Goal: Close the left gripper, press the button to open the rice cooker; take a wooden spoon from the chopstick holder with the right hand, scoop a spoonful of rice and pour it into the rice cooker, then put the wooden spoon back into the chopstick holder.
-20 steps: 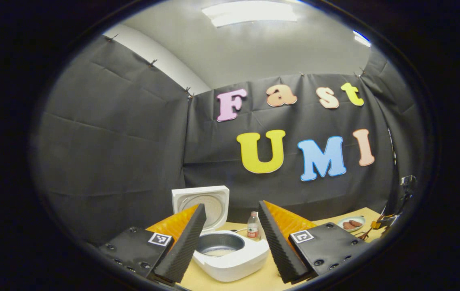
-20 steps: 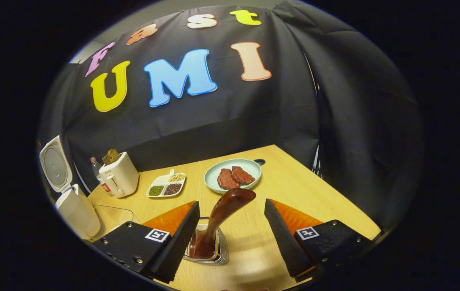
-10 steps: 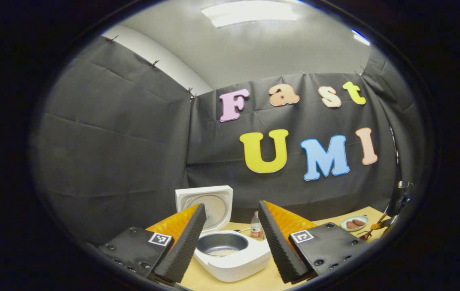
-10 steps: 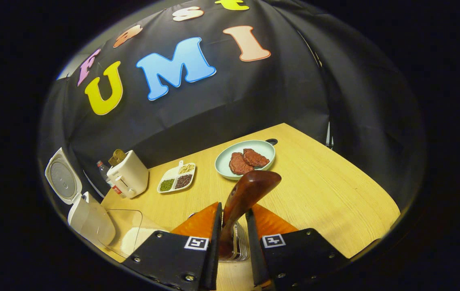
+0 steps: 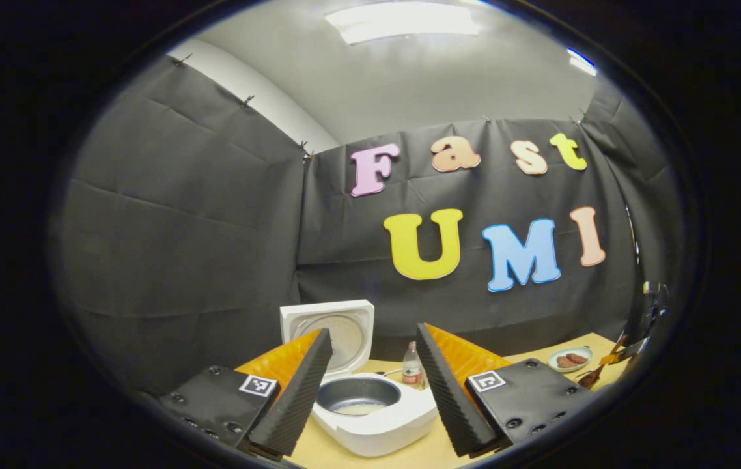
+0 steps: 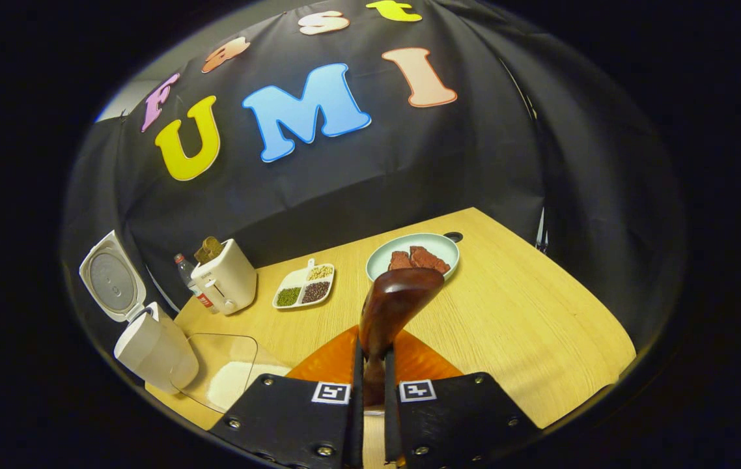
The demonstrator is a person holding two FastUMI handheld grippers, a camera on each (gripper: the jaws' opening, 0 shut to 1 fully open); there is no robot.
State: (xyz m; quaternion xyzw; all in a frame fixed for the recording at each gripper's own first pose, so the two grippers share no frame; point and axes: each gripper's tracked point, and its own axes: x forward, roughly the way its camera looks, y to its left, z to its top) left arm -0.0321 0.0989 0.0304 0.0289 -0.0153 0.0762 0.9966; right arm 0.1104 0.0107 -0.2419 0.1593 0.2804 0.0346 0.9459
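Above the tabletop [image 6: 507,312], the right gripper [image 6: 370,365] clamps one wooden spoon [image 6: 391,306]; the left gripper [image 5: 370,391] is wide open, empty, before one open rice cooker [image 5: 377,417].

Toaster [image 6: 226,282] at left of right gripper view, water bottle [image 6: 191,282] just behind it; four-compartment dish of beans [image 6: 304,291] at centre; plate with meat [image 6: 413,255] right of centre, on wooden table [image 6: 527,326].

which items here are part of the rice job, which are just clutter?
Job:
rice cooker, lid up
spoon, clamped in the right hand-held gripper
clear rice container
left hand-held gripper, open

Clutter:
toaster
bottle
divided bean dish
plate of meat
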